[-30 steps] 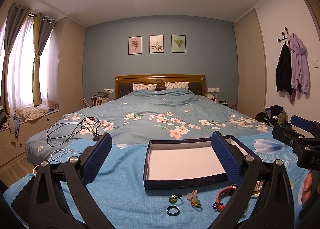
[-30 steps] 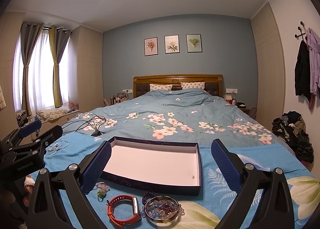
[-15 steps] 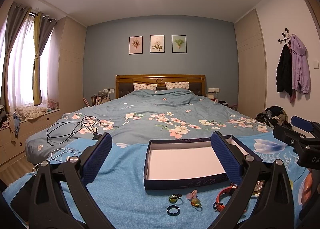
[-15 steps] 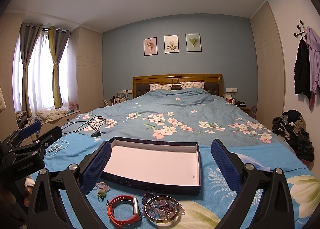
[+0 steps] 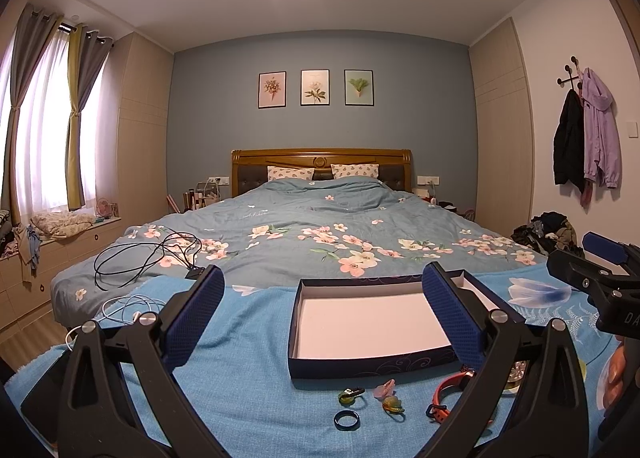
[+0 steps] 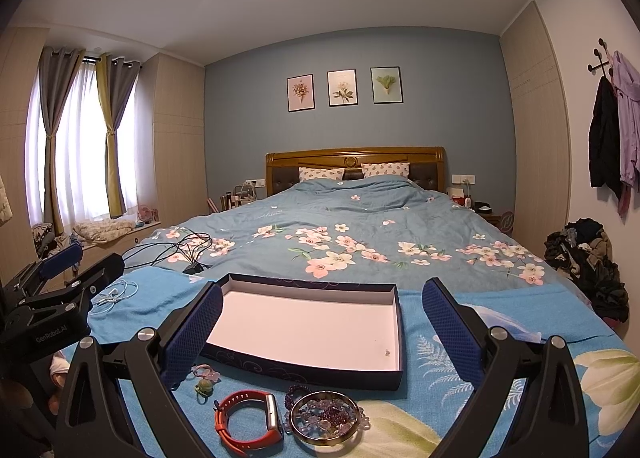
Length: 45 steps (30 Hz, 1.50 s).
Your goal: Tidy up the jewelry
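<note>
box: open, empty | rings, watch: just before it

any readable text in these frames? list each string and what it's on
"GenRobot.AI": white print on the black body of the left gripper, seen from the right wrist view.
"DA", cut off by the frame edge: white letters on the black body of the right gripper, seen from the left wrist view.
Faint script on the duvet: too small to read.
The three framed prints show plants, no legible words.
</note>
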Motion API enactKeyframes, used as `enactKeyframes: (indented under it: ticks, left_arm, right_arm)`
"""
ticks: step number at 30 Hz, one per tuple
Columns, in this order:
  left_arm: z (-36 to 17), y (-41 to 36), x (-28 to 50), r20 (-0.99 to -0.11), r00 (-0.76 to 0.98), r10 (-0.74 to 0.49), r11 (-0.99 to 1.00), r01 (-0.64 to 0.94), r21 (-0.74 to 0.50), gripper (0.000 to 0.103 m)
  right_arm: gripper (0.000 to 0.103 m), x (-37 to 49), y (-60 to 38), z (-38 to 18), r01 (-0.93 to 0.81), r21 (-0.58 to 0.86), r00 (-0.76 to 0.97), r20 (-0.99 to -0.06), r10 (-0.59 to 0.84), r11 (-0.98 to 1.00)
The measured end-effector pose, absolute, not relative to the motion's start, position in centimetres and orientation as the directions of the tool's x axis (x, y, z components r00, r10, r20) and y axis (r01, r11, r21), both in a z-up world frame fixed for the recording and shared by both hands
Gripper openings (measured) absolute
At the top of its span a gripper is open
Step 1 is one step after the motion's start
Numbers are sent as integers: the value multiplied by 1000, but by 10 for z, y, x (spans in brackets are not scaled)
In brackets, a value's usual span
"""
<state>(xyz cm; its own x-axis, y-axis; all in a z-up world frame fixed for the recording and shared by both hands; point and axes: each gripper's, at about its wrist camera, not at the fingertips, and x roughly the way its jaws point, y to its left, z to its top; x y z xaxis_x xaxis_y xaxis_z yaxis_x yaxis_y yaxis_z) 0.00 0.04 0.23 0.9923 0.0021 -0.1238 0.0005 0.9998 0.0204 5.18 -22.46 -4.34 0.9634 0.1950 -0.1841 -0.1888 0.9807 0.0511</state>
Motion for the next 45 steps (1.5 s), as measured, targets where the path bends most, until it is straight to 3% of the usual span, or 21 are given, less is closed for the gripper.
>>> enactKeyframes:
  ticks: [30, 36, 40, 43, 45]
  left_arm:
    - [-4, 5, 6, -145, 989, -6, 1000, 9, 19, 97]
    - [-10, 5, 14, -198, 978, -62, 997, 69, 28, 97]
    - [-17, -1, 21, -248, 963, -111, 991, 126, 48, 97]
    - [-24, -11, 28, -304, 941, -150, 982, 179, 67, 97]
    - [-29, -18, 36, -360, 914, -190, 970, 232, 76, 97]
  right_arm:
    - [96, 54, -233, -46, -194, 58, 956, -212, 202, 979]
    - [96, 62, -235, -56, -224, 48, 924, -307, 228, 973]
    - [95, 75, -239, -72, -250, 59, 861, -443, 250, 966]
    - [83, 81, -242, -86, -267, 80, 806, -527, 268, 960]
    - [70, 87, -245, -96, -276, 101, 761, -584, 282, 956]
